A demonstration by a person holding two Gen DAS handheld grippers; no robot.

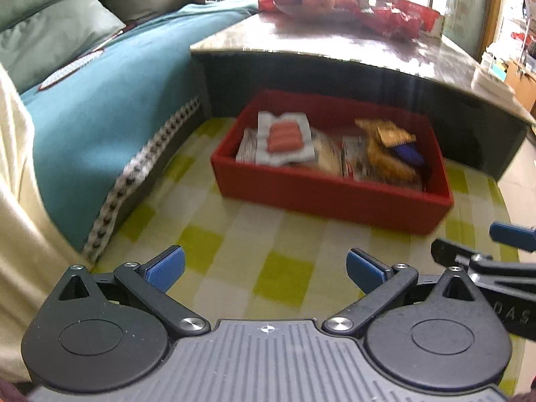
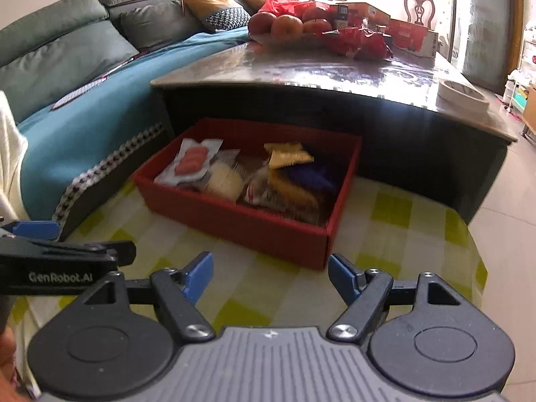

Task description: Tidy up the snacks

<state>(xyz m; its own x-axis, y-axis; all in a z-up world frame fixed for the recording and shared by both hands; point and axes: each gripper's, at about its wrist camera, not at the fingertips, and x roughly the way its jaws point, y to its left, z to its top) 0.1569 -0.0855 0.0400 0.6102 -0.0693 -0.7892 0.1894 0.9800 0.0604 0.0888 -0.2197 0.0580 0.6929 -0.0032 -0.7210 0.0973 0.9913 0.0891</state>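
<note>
**Two spread grippers, box dead ahead**

Both the left gripper [image 1: 264, 268] and right gripper [image 2: 270, 276] hang empty, fingers wide apart, over the checked cloth [image 1: 231, 234]. The red box [image 1: 331, 197] of snacks [image 1: 284, 137] lies ahead of both, long axis crosswise; neither looks clearly nearer.

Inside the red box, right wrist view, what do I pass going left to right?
In the red box: sausage pack → pale yellow snack → yellow packet → dark blue packet.
</note>
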